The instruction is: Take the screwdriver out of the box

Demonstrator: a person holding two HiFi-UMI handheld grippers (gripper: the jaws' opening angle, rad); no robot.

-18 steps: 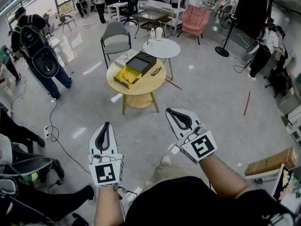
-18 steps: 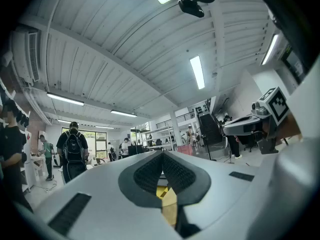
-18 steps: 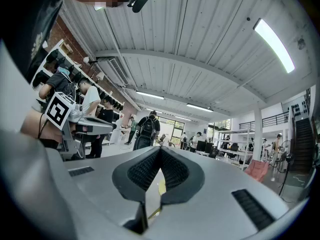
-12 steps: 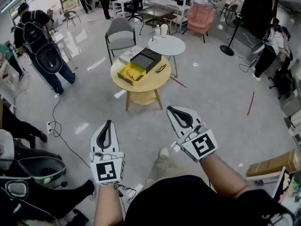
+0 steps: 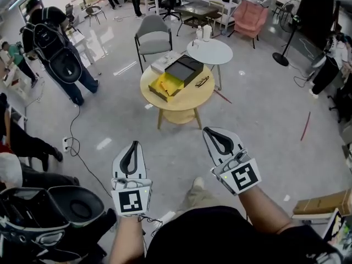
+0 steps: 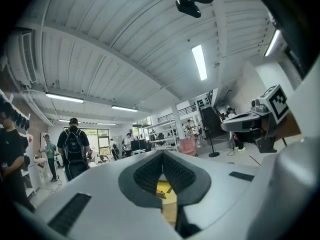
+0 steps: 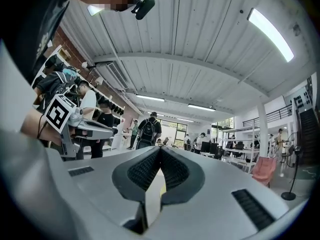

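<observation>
We find the left gripper (image 5: 132, 145) and right gripper (image 5: 213, 132) closed, empty, well apart from the round wooden table (image 5: 187, 100). On it sits an open black box with yellow lining (image 5: 157, 92); the screwdriver is too small to distinguish.

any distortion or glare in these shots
Head view: fisheye bend toward the edges, bright glare on the floor, round table sharp. Left gripper view: heavy wide-angle curve, dark corners, ceiling light blown out. Right gripper view: same curve and dark corners.
</observation>
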